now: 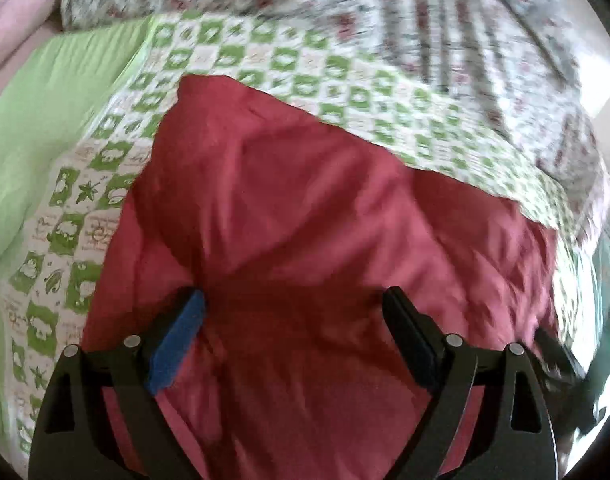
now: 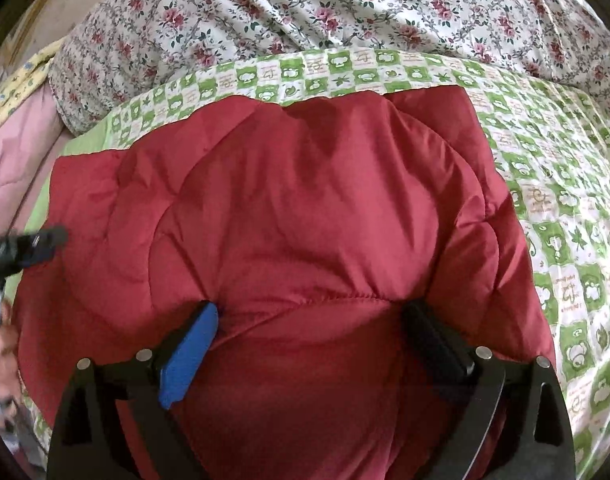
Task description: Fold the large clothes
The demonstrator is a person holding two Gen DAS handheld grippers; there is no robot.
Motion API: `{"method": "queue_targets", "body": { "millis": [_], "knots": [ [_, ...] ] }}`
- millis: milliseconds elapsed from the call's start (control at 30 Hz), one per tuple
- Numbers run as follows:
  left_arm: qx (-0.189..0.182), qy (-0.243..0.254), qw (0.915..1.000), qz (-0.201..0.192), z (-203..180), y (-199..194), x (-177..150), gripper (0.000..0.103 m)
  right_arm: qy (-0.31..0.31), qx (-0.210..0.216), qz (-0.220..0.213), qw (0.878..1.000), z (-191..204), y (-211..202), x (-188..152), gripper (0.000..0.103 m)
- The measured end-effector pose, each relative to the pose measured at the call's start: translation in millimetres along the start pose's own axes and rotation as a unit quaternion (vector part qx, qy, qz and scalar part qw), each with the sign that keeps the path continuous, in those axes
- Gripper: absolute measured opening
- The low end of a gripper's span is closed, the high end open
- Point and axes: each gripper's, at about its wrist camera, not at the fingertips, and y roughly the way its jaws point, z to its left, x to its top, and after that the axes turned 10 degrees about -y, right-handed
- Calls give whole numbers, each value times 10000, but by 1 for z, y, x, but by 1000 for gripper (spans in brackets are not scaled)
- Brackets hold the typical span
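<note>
A red padded quilted jacket (image 1: 305, 220) lies folded on a bed; it also fills the right wrist view (image 2: 297, 208). My left gripper (image 1: 293, 300) is open, its fingers wide apart and pressed down into the jacket's near part. My right gripper (image 2: 311, 312) is open too, fingers spread and set on the jacket by a stitched seam. The left gripper's tip (image 2: 45, 240) shows at the jacket's left edge in the right wrist view. The left wrist view is motion blurred.
A green and white checked sheet (image 2: 545, 184) covers the bed under the jacket. A floral quilt (image 2: 325, 8) is heaped along the far side. A plain green sheet (image 1: 45, 120) and pink fabric (image 2: 17, 152) lie at the left.
</note>
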Motion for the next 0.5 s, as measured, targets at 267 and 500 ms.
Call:
{"method": "queue_targets", "body": {
  "millis": [267,500],
  "knots": [
    [407,-101,9990,152,12,31,5,93,-14,6,-4,10000,0,2,1,98],
    [37,79,9997,-207,14,-20,-23,92,3,27,-41,10000,0,3,0,98]
  ]
}}
